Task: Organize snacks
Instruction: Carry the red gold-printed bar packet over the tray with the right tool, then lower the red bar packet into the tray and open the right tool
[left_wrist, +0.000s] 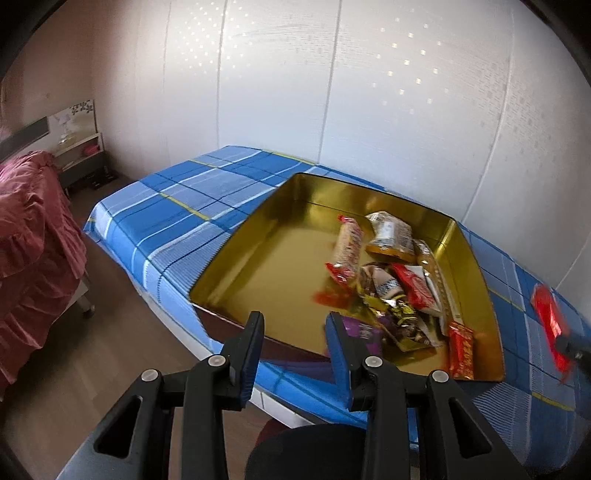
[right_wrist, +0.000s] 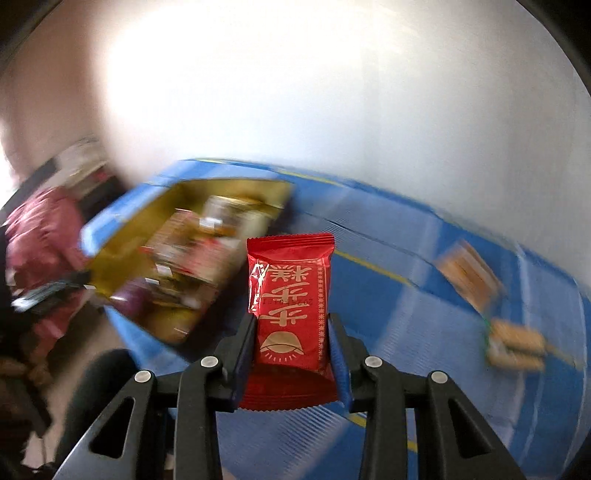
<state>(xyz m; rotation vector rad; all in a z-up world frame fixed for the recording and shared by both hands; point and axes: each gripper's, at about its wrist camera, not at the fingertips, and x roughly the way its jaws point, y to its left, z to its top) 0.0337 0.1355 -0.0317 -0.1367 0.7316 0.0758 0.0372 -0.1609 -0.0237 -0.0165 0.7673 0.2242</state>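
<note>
The right claw is clamped on a red snack packet, both pads pressing the packet's sides. The packet stands upright between the fingers, its crimped top edge pointing away from the camera. The right wrist view is blurred.

The left claw holds nothing; its jaws stand partly apart with a clear gap between the pads. It hangs just in front of the near rim of the gold tin.

The gold tin rests on the counter, which is covered by a blue checked cloth. Inside the tin, a pile of snacks fills the right half; the left half of the tin floor is bare. A small red bar lies in the tin's near right corner.

To the right of the tin, in the left wrist view, the red snack packet appears above the cloth.

Farther right of the tin, two blurred tan snacks lie on the cloth.
</note>
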